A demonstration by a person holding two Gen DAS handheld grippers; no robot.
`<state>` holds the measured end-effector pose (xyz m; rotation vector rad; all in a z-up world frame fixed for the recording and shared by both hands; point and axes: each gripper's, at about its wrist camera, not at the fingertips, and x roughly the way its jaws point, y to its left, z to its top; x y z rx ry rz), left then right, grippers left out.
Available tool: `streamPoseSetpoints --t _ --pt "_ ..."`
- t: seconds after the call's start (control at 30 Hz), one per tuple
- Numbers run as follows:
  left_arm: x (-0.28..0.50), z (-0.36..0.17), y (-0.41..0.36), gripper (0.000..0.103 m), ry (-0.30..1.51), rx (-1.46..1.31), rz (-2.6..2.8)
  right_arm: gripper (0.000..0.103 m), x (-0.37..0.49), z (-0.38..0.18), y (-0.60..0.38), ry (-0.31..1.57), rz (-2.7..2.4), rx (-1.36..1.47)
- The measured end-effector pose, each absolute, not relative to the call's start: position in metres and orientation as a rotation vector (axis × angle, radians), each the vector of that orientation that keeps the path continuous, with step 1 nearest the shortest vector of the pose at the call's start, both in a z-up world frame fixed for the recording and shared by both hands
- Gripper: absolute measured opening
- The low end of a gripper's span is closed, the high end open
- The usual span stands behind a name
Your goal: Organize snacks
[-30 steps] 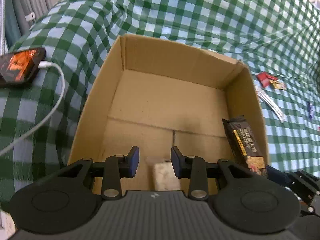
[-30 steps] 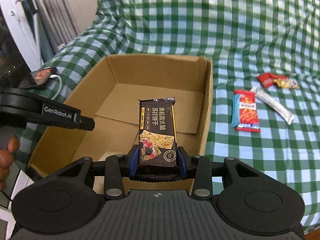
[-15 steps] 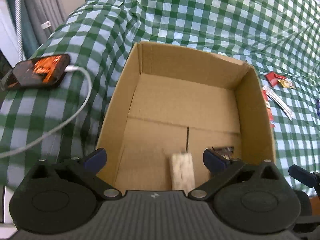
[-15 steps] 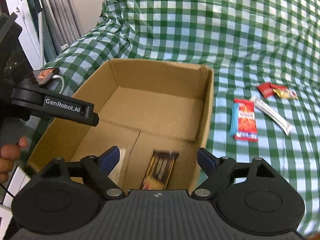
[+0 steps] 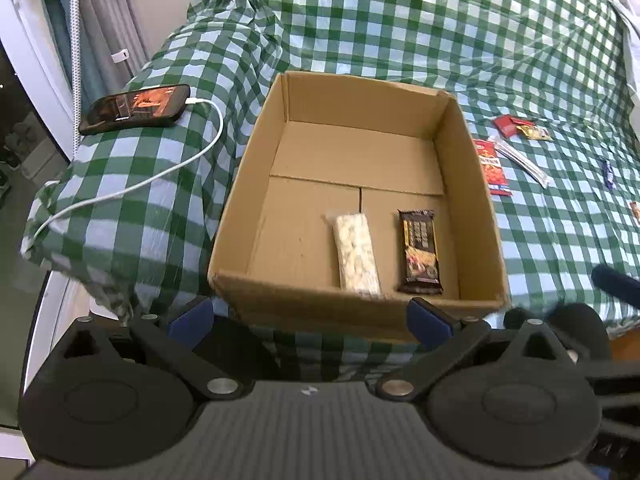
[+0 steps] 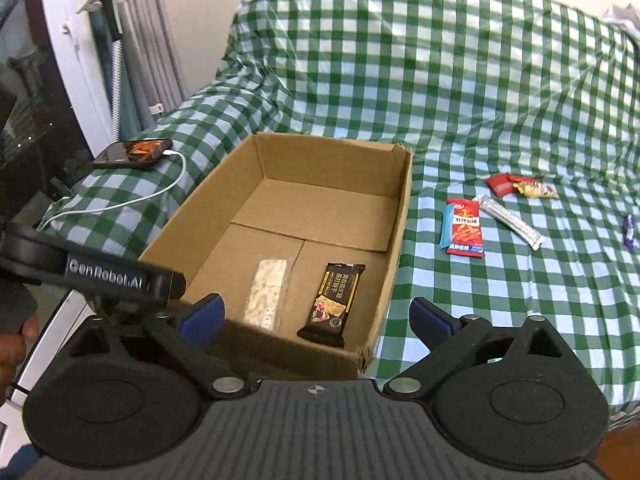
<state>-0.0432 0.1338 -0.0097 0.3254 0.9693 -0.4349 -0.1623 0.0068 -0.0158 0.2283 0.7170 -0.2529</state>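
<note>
Two tongs nearest me, both empty. My left tongs (image 5: 310, 318) are spread wide, just short of the cardboard box (image 5: 256, 160). My right tongs (image 6: 316, 320) are opening, nothing between the pads, also at the box's near wall. Inside the box, near end: white snack pack (image 5: 356, 254) and dark biscuit bar (image 5: 420, 252) lying flat side by side, apart. Right of the box on the green checked cloth (image 6: 500, 80): red snack packet (image 6: 464, 228), silver stick pack (image 6: 510, 220), then small red wrapper (image 6: 500, 184) with a gold candy (image 6: 532, 190) touching it. Left of the box, farther back, a phone (image 5: 138, 108) on a white cable (image 5: 160, 176).
</note>
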Motion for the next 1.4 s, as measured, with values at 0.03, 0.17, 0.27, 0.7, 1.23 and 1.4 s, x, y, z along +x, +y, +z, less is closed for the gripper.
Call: streamPoseSetpoints --t 0.03,0.17,0.27,0.7,1.23,1.4 --pt "-0.048 -0.008 0.135 0.103 0.964 0.325 -0.436 0.100 -0.167 -0.013 0.008 0.708 -0.257 0.224" --pt "-0.064 -0.002 0.137 0.103 0.941 0.325 -0.445 0.100 -0.183 -0.004 0.011 0.671 -0.275 0.220" --pt "-0.075 0.004 0.137 0.103 0.914 0.337 -0.445 0.100 -0.195 0.000 0.013 0.651 -0.278 0.216" --pt "-0.100 0.012 0.143 0.103 0.875 0.361 -0.446 0.102 -0.218 0.013 0.018 0.599 -0.291 0.225" --pt "-0.100 0.009 0.145 0.103 0.888 0.359 -0.445 0.102 -0.221 0.014 0.020 0.608 -0.288 0.222" --pt "-0.097 0.006 0.145 0.103 0.902 0.362 -0.443 0.102 -0.218 0.012 0.019 0.624 -0.287 0.229"
